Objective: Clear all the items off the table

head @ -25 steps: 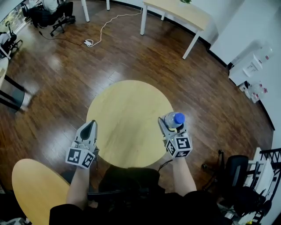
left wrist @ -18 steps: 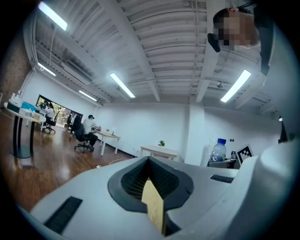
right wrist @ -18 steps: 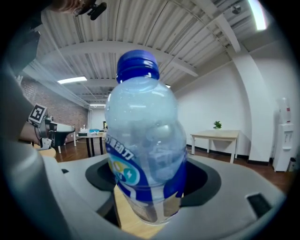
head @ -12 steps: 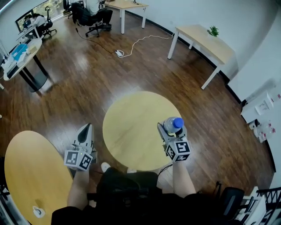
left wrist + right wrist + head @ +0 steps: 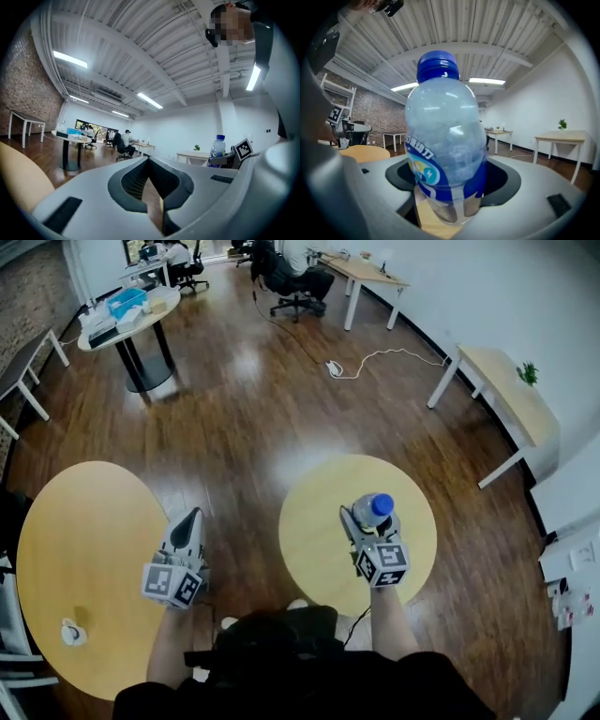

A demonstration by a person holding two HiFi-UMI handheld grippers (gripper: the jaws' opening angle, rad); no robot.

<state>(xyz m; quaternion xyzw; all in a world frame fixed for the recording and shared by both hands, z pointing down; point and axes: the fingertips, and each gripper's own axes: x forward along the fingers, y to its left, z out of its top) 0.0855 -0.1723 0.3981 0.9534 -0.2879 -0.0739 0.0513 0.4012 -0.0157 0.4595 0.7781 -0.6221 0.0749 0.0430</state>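
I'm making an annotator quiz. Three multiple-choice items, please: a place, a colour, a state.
1. The small white object lies on: A the round yellow table beside the left gripper; B the other round table; C the floor.
2. The cap of the clear plastic bottle is: A red; B blue; C white.
3. The left gripper's jaws are: A shut, empty; B shut on the bottle; C wide apart.
Key: A, it sits near that table's edge; B, blue in both views; A, the jaws meet with nothing between.

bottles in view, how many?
1: the bottle, blue cap, upright in the right gripper, which is shut on it. Clutter by the right wall is too small to tell.
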